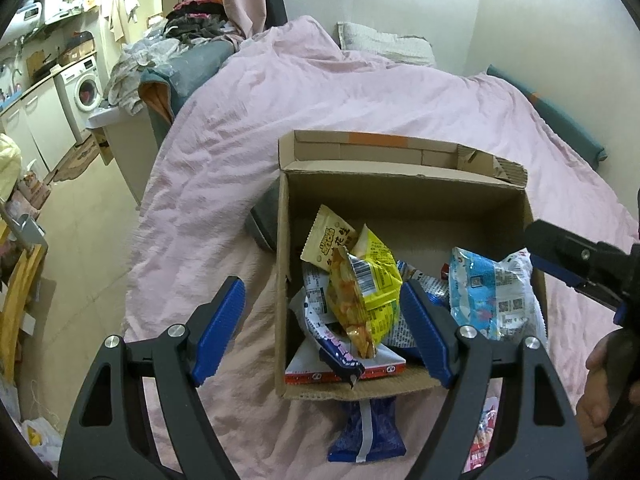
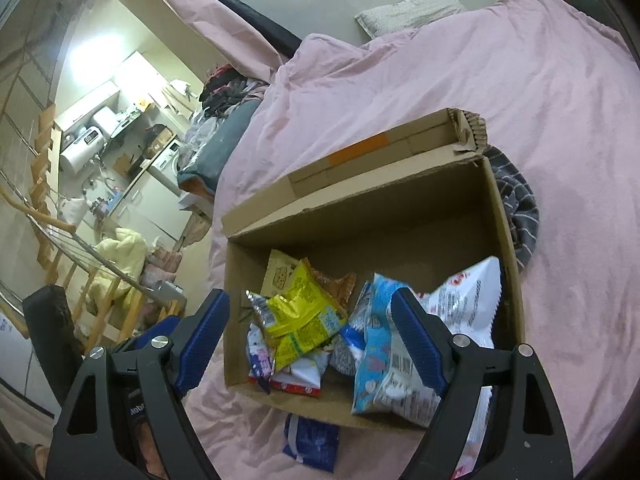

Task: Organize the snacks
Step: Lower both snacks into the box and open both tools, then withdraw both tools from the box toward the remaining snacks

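Observation:
An open cardboard box (image 1: pixel 282 280) (image 2: pixel 236 312) sits on a pink bed cover. Inside lie several snack bags: a yellow bag (image 1: pixel 372 292) (image 2: pixel 304 324) on top at the left, a light-blue bag (image 1: pixel 488 296) (image 2: pixel 376 364) at the right, and a white bag (image 2: pixel 468 300) against the right wall. A dark-blue packet (image 1: pixel 366 432) (image 2: pixel 312 440) lies on the cover just outside the box's near wall. My left gripper (image 1: pixel 322 330) hangs open above the box's near left corner, holding nothing. My right gripper (image 2: pixel 312 338) (image 1: pixel 576 268) is open over the bags, also holding nothing.
A pink packet (image 1: pixel 484 440) lies on the cover near a person's hand (image 1: pixel 600 380). A grey striped cloth (image 2: pixel 520 220) lies against the box's right side. A pillow (image 1: pixel 384 46) is at the bed's head. The bed's left edge drops to the floor (image 1: pixel 92 220).

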The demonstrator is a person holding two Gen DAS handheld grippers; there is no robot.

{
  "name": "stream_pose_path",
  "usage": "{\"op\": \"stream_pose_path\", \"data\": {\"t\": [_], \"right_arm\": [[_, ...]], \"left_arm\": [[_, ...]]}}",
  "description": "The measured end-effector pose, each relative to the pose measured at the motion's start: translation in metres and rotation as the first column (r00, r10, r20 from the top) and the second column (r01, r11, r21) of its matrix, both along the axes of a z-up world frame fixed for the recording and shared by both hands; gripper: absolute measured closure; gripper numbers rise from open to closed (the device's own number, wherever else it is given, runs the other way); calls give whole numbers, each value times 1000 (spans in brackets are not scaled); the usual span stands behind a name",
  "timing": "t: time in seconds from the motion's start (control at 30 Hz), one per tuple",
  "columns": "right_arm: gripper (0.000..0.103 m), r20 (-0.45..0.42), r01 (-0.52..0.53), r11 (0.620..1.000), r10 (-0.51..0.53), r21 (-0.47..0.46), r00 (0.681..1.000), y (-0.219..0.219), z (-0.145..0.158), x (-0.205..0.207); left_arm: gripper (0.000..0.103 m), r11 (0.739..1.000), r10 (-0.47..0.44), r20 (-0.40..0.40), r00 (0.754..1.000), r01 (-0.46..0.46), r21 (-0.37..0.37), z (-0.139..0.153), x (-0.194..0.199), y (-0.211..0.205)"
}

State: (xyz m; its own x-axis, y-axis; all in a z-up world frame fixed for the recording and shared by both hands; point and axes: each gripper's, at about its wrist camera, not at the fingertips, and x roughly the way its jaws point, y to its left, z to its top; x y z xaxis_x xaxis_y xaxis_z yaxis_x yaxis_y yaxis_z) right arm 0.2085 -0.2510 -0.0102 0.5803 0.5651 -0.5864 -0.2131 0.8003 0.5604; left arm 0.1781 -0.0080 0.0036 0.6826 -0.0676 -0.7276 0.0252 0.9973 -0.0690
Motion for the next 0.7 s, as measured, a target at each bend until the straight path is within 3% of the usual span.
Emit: {"op": "stream_pose_path", "data": {"t": [0.23,0.7], "right_arm": [[18,17,-5,1000,6,-26,1000,0,8,-23],[18,-40,20,999,-21,-40,999,-12,4,-73]], "left_arm": [[26,1000,5,0,1000,-5,4,3,-21,7],[26,1000,20,-49,999,-21,-22,-6,-60,14]]}}
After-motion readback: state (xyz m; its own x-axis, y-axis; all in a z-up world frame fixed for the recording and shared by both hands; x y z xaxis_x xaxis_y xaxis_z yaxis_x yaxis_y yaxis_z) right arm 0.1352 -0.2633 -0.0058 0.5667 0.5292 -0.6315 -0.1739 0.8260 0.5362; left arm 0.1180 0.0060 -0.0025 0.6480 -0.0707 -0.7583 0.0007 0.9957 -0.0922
